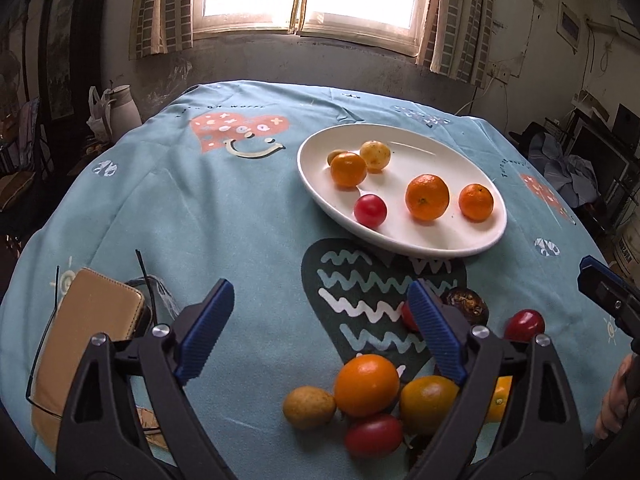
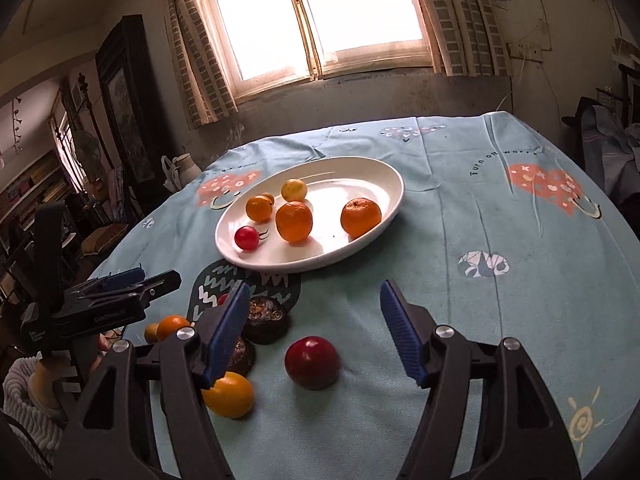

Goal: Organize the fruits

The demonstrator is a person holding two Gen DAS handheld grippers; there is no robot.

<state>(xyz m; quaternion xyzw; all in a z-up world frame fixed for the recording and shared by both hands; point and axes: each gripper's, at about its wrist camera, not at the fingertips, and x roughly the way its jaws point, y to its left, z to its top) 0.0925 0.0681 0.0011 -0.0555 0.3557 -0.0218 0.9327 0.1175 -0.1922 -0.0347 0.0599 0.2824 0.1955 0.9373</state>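
A white oval plate [image 1: 472, 160] [image 2: 360, 172] on the blue tablecloth holds several fruits: oranges [image 1: 427, 197], a yellow fruit [image 1: 375, 155] and a red one [image 1: 370, 210]. Loose fruits lie near me: an orange [image 1: 366, 385], a yellow-brown fruit [image 1: 309, 407], red ones [image 1: 374, 435] and a dark passion fruit [image 1: 464, 303]. My left gripper [image 1: 320, 332] is open and empty above this pile. My right gripper [image 2: 314, 330] is open and empty, with a red fruit [image 2: 313, 362] between its fingers' line, on the cloth. An orange-yellow fruit [image 2: 230, 394] lies by its left finger.
A tan wallet [image 1: 86, 344] with black glasses lies at the near left of the table. A white jug [image 1: 124, 108] stands beyond the table's far left edge. The left gripper [image 2: 120, 292] shows at the left of the right wrist view.
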